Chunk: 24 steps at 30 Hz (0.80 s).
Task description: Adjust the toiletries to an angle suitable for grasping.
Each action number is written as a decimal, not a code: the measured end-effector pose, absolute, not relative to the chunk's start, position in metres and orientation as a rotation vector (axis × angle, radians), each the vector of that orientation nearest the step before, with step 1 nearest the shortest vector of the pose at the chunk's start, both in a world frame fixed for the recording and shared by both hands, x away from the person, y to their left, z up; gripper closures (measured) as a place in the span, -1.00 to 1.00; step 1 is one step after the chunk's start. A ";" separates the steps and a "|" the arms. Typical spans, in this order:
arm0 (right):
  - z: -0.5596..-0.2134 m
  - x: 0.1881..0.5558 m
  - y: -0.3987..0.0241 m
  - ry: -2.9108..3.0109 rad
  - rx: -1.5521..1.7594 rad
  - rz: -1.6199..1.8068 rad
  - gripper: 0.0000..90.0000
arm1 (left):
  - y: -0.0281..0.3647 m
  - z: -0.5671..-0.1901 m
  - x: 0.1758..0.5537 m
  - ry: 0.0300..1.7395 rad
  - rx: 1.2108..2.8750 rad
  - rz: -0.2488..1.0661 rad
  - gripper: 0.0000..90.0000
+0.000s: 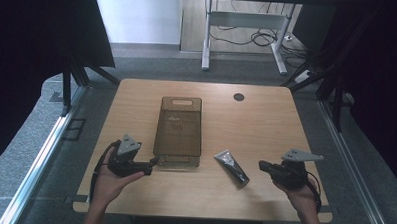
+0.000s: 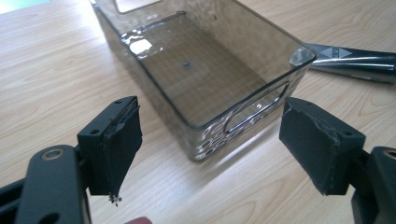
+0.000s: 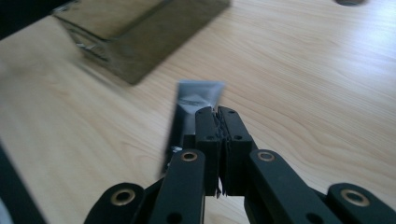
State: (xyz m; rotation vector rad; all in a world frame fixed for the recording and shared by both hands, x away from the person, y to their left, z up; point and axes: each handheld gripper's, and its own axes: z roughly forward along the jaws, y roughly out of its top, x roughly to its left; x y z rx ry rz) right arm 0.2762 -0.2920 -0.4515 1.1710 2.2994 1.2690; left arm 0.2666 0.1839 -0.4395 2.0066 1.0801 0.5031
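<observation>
R gripper (image 3: pixel 218 114) fingers pressed together, tube (image 3: pixel 194 100) just beyond; L gripper (image 2: pixel 210 140) fingers spread facing bin (image 2: pixel 205 121).

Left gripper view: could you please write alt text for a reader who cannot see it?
The left gripper, jaws wide open, faces the near end of an empty smoky transparent bin on a wooden table. A dark tube lies beyond the bin's corner.

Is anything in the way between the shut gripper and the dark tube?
Nothing visible. In the high view, bare table lies between the right gripper and the tube. The right gripper view looks past the closed jaws straight at the tube. The smoky bin sits beyond the tube.
</observation>
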 end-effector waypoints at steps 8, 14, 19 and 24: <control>-0.458 0.286 -0.254 2.467 1.036 1.235 1.00 | 0.201 -0.438 0.261 1.117 1.979 0.495 -0.54; -0.471 0.283 -0.236 2.555 0.986 1.187 1.00 | 0.204 -0.427 0.252 1.093 1.946 0.494 -0.54; -0.478 0.278 -0.230 2.592 0.980 1.164 1.00 | 0.201 -0.429 0.256 1.096 1.959 0.484 -0.54; -0.487 0.278 -0.221 2.626 0.972 1.118 1.00 | 0.197 -0.433 0.262 1.081 1.988 0.458 -0.54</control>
